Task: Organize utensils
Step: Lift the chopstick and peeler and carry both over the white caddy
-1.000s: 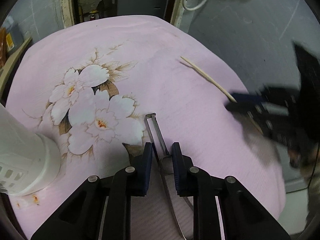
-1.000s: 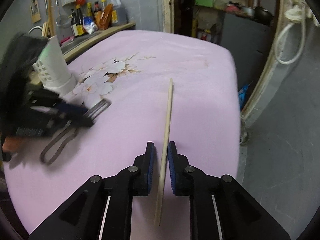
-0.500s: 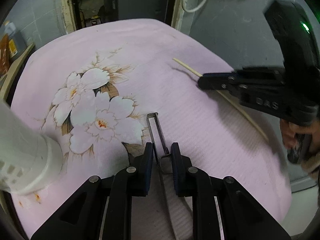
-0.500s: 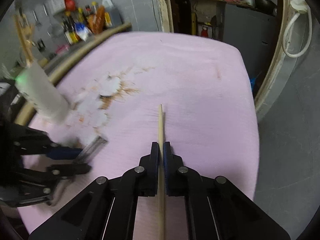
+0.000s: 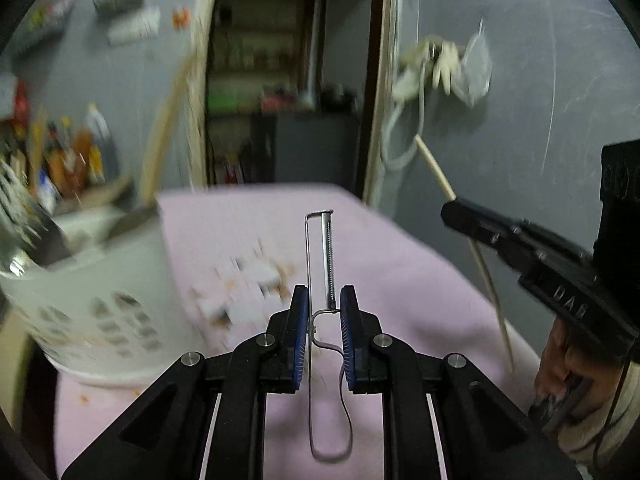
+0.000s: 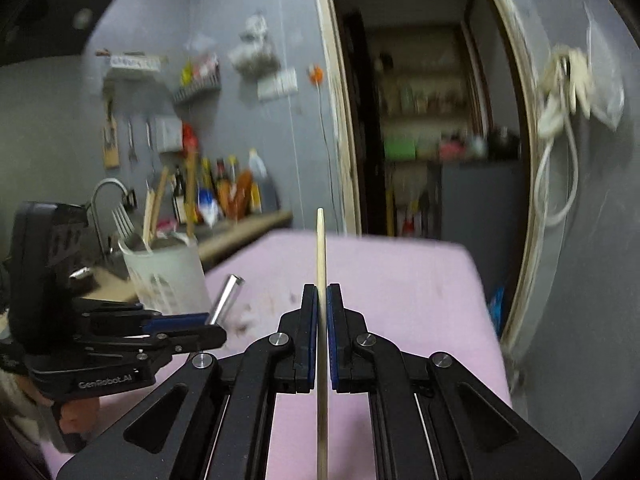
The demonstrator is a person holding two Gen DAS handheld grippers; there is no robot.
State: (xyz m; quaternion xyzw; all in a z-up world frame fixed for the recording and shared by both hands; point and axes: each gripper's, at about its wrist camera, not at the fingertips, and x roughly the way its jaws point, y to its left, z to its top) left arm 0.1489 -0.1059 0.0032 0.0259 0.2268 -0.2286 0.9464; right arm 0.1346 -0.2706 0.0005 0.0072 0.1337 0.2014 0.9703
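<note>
My left gripper (image 5: 324,290) is shut on a metal peeler (image 5: 327,248) and holds it in the air, blade end pointing forward over the pink flowered tablecloth (image 5: 400,280). My right gripper (image 6: 322,292) is shut on a wooden chopstick (image 6: 320,240), also lifted off the cloth. In the left wrist view the right gripper (image 5: 451,207) is at the right, with the chopstick (image 5: 434,168) slanting up past its tip. The right wrist view shows the left gripper (image 6: 208,326) with the peeler (image 6: 226,296) just in front of a white perforated utensil holder (image 6: 168,276).
The utensil holder (image 5: 100,288) stands at the table's left, with a fork (image 6: 120,216) and wooden sticks in it. Behind it runs a counter with bottles (image 6: 232,196). Past the table's far edge is an open doorway (image 6: 424,140); a white cable (image 6: 560,160) hangs on the grey wall.
Both grippers have risen from the cloth and tilted up toward level, taking the peeler and the chopstick with them. The right gripper's jaws closed onto the chopstick. The views now show walls and doorway.
</note>
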